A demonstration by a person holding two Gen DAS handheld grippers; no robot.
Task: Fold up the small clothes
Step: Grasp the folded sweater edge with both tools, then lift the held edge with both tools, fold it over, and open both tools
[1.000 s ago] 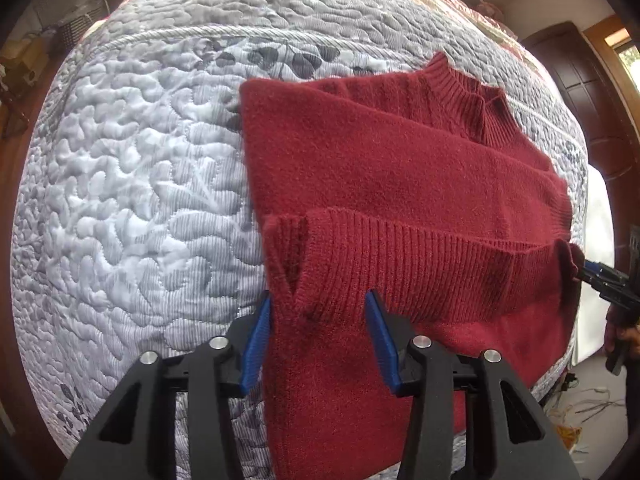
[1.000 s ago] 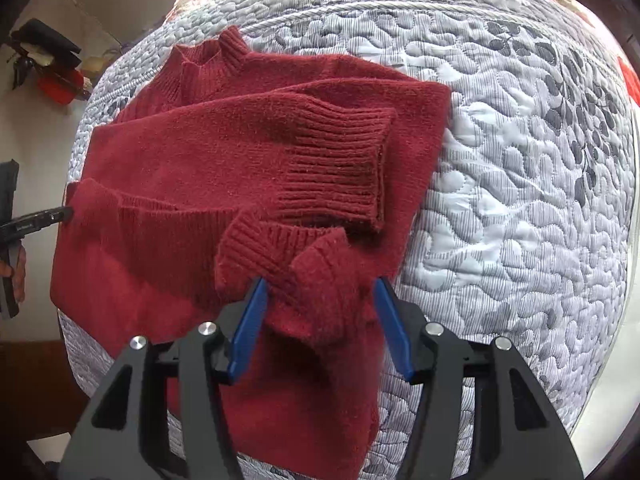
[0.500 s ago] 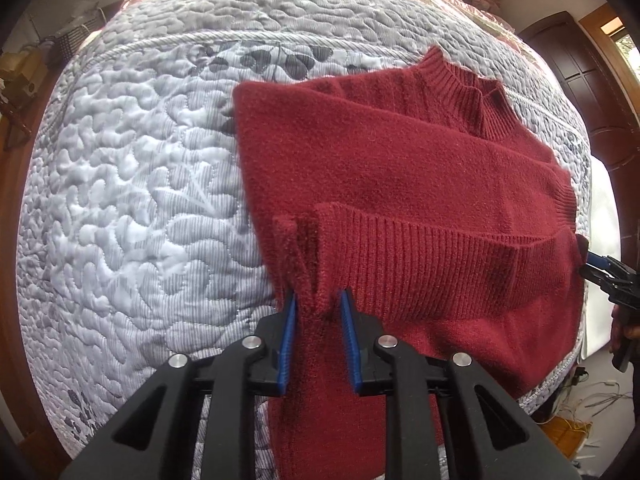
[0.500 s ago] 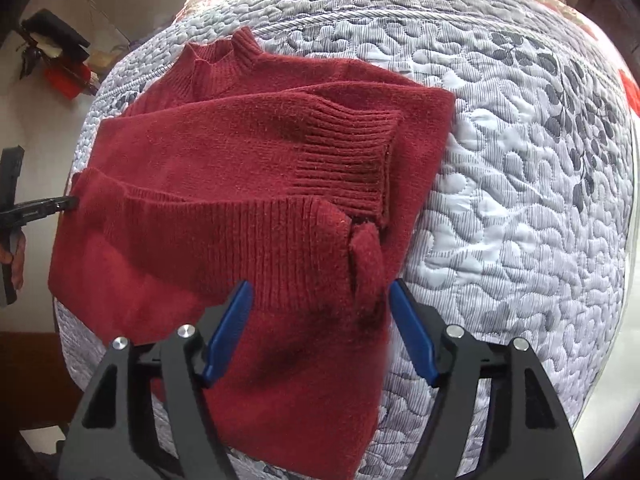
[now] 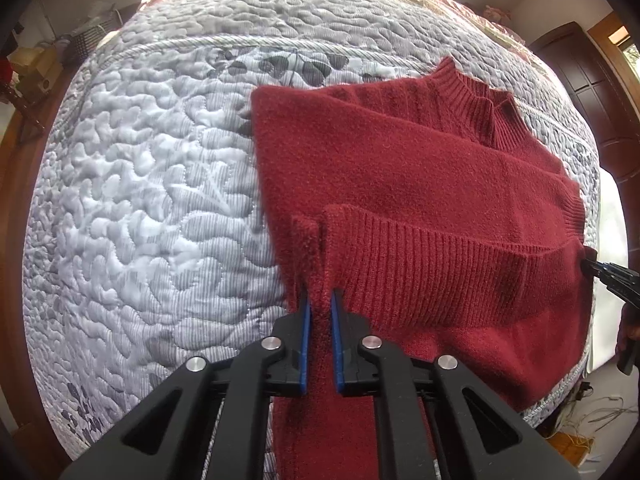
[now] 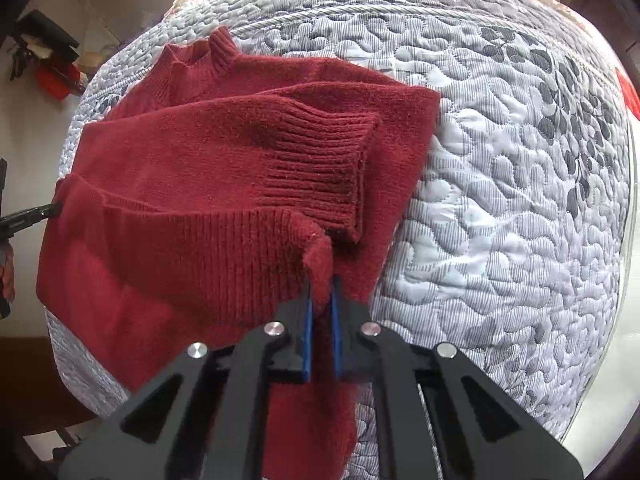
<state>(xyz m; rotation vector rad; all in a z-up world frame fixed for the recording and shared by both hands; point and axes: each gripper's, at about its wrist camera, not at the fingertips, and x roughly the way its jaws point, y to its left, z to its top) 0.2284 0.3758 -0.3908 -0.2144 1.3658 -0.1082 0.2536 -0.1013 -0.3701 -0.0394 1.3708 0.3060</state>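
Quilted grey bedspread (image 5: 132, 208) covers a bed. Nearest, the left hand-held gripper (image 5: 319, 312) is clenched on the red sweater's (image 5: 400, 168) hem corner; the right hand-held gripper (image 6: 321, 300) pinches the opposite corner (sleeves folded across, collar farthest).

A grey quilted bedspread (image 5: 140, 200) with a leaf print covers the bed. A dark wooden door (image 5: 592, 92) stands beyond it; red and black clutter (image 6: 48, 64) sits on the floor.
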